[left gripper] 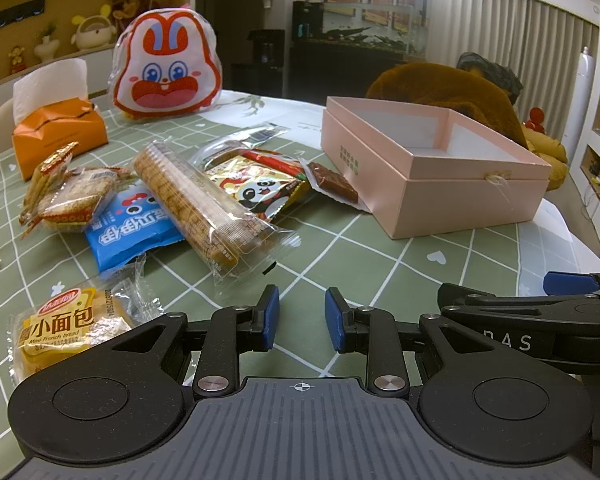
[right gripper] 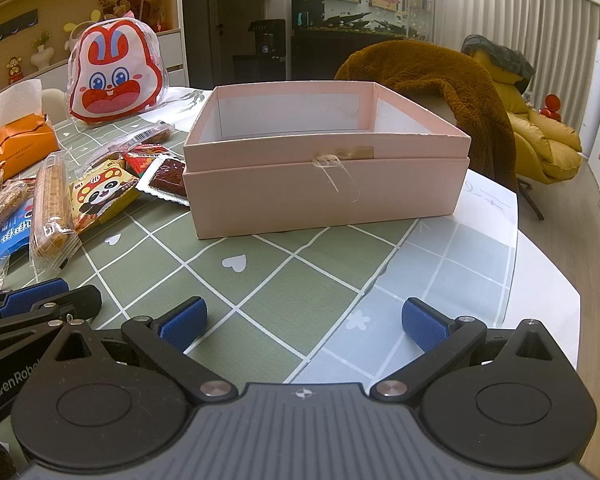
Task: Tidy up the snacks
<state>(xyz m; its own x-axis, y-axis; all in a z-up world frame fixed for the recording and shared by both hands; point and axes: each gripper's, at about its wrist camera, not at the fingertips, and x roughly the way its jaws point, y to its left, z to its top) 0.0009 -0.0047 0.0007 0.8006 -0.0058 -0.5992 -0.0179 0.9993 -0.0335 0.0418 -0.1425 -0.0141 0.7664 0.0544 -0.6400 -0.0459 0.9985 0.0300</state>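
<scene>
On the green checked tablecloth (right gripper: 300, 292) an open pink box (right gripper: 328, 188) stands toward the far right, its inside showing nothing but white walls. Left of it lies a loose heap of snacks: a brown bar in clear wrap (left gripper: 334, 182) touching the box's near left corner, a panda packet (left gripper: 260, 190), a long clear sleeve of biscuits (left gripper: 198, 204) lying across a blue packet (left gripper: 130, 226), some sesame-coloured cakes in wrappers (left gripper: 70, 196), and, nearest on the left, a mini French bread pack (left gripper: 68, 328). Farther back stand a rabbit-face bag (left gripper: 166, 64) and an orange tissue pack (left gripper: 58, 132).

Both tools hang just above the cloth at the near edge, holding nothing. The left gripper (left gripper: 302, 318) has its blue pads a small gap apart, near the biscuit sleeve's end. The right gripper (right gripper: 302, 322) is spread wide, facing the box's front wall.
</scene>
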